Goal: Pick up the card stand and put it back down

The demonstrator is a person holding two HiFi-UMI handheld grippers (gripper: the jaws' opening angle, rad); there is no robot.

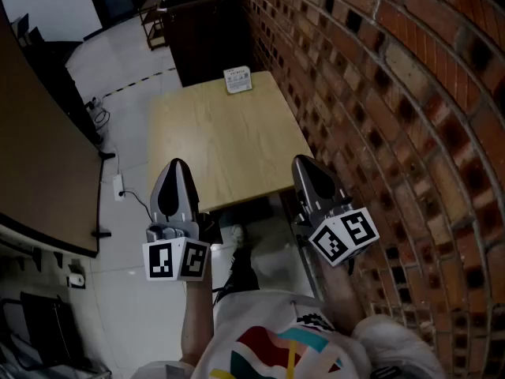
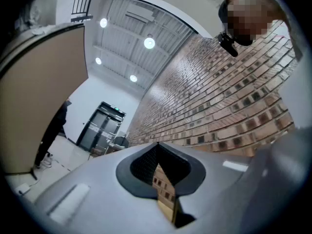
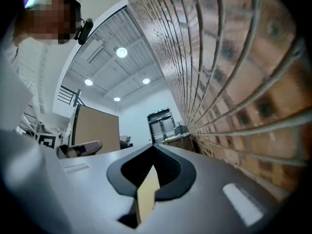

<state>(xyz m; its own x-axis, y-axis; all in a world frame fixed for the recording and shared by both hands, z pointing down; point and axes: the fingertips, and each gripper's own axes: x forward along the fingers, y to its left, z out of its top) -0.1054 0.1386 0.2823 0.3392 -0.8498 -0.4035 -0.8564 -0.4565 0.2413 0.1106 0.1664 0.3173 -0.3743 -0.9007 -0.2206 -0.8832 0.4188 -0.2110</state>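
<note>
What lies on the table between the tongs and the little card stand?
Nothing: the head view shows bare table from the left tongs and right tongs to the card stand.

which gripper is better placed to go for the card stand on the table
Right, narrowly. The card stand sits at the far edge of the table, toward the brick wall side, where the right gripper hangs. The left gripper is about as far. Both are shut and empty.

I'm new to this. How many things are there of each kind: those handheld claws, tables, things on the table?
Grippers: 2 (left gripper, right gripper)
Tables: 1 (wooden table)
Card stands: 1 (card stand, at the table's far edge)
Total: 4
</note>
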